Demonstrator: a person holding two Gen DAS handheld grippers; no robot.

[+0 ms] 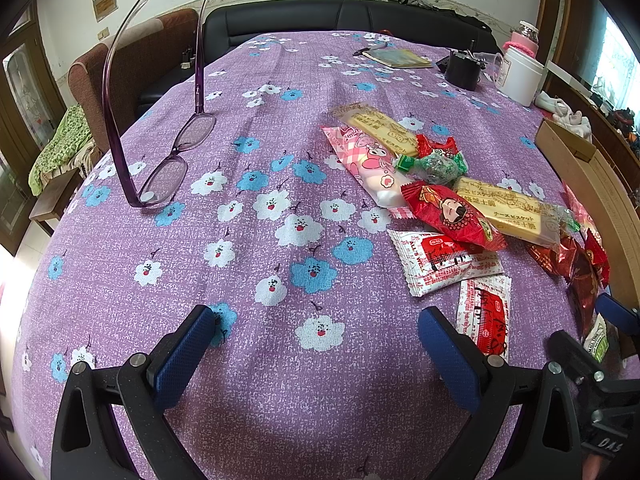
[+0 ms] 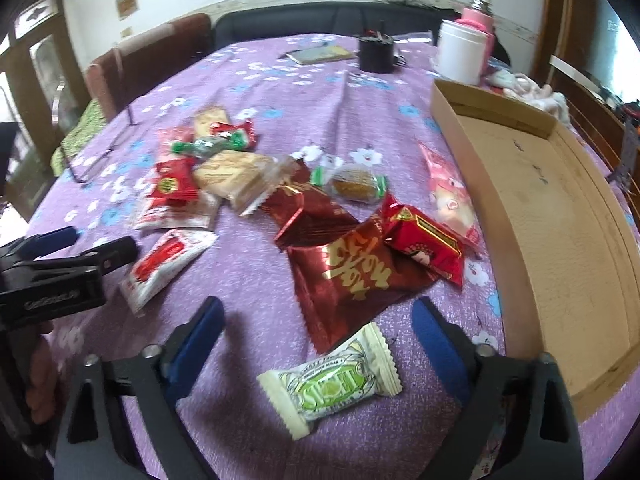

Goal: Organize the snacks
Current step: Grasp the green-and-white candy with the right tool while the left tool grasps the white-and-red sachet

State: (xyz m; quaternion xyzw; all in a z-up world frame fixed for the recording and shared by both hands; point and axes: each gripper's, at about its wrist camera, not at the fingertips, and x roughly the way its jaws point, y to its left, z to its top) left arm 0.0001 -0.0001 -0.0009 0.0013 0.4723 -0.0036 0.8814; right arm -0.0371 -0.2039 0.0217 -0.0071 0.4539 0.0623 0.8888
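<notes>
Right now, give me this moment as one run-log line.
left gripper: open, empty | right gripper: open around green-white candy | cardboard tray: empty | snacks: on tablecloth

tablecloth (image 1: 280,400): purple, white and blue flowers | glasses (image 1: 160,176): purple frame | cream-and-green wrapped snack (image 2: 332,386) | dark red foil packet (image 2: 344,276), gold lettering | cardboard box (image 2: 560,220): tan

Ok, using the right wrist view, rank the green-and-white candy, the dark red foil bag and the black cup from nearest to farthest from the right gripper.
1. Green-and-white candy: lying between the open right gripper fingers.
2. Dark red foil bag: just beyond the candy, mid-table.
3. Black cup: at the far end of the table.
</notes>
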